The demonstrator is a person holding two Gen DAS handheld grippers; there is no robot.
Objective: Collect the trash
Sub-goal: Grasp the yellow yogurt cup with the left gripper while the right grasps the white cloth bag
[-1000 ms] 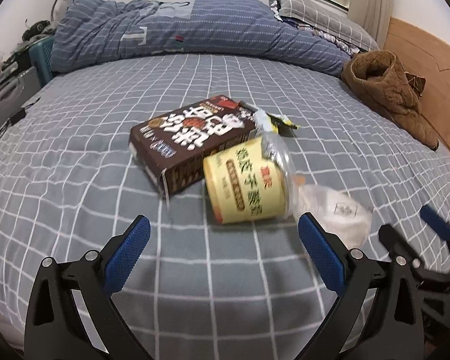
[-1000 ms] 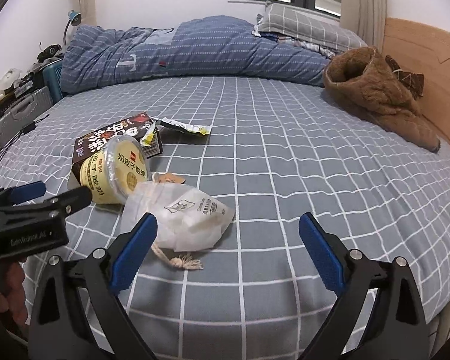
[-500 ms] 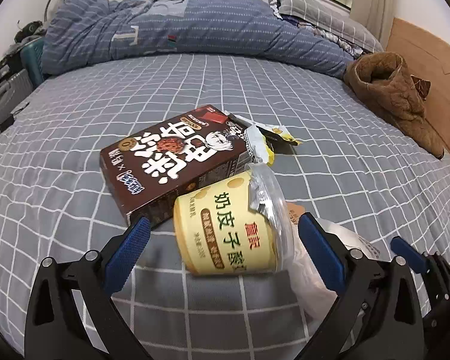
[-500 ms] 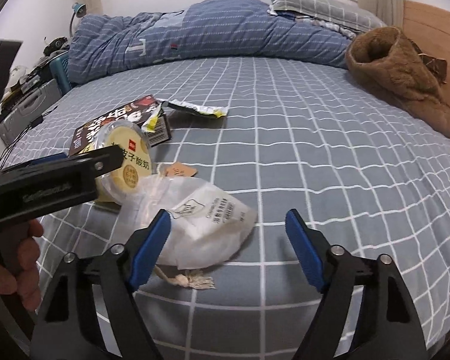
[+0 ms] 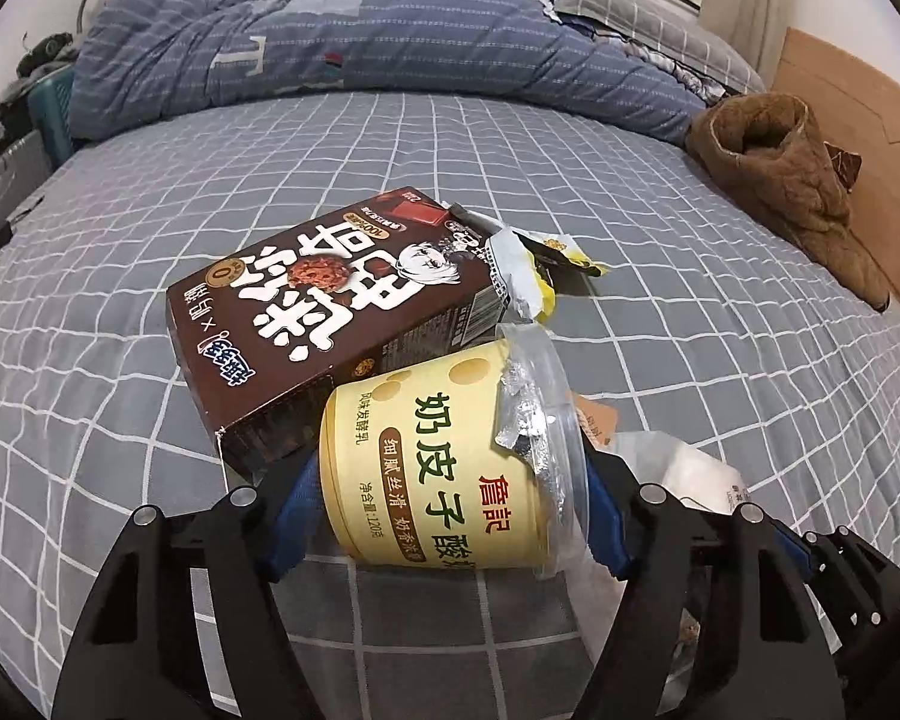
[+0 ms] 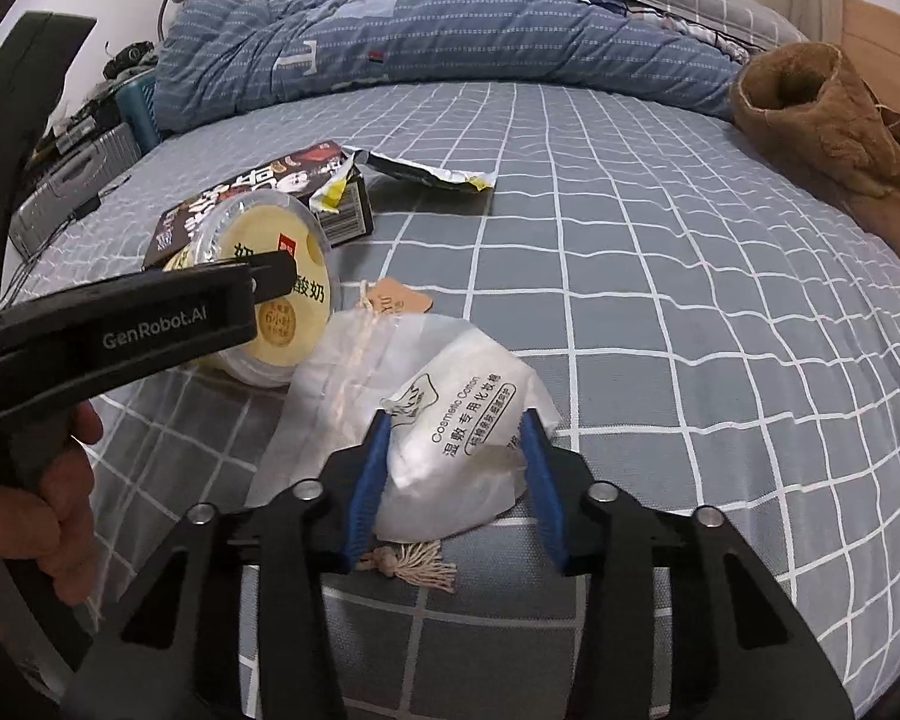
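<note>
A yellow yogurt cup (image 5: pixel 444 468) lies on its side on the grey checked bed, its torn foil lid to the right. My left gripper (image 5: pixel 450 516) has closed its blue pads on the cup's two ends. A brown snack box (image 5: pixel 330 312) lies just behind the cup, with a torn yellow wrapper (image 5: pixel 546 267) beside it. In the right wrist view my right gripper (image 6: pixel 453 486) is shut on a white cotton-pad bag (image 6: pixel 450 438) with a drawstring tassel. The cup (image 6: pixel 270 294) and box (image 6: pixel 258 192) lie to its left, behind the left gripper's body.
A rumpled blue quilt (image 5: pixel 360 54) and pillows lie across the far side of the bed. A brown fleece garment (image 5: pixel 786 174) sits at the right by the wooden headboard. A suitcase and clutter (image 6: pixel 72 180) stand off the bed's left side.
Both grippers moved forward and closed. The left closed around the yogurt cup, the right around the white bag.
</note>
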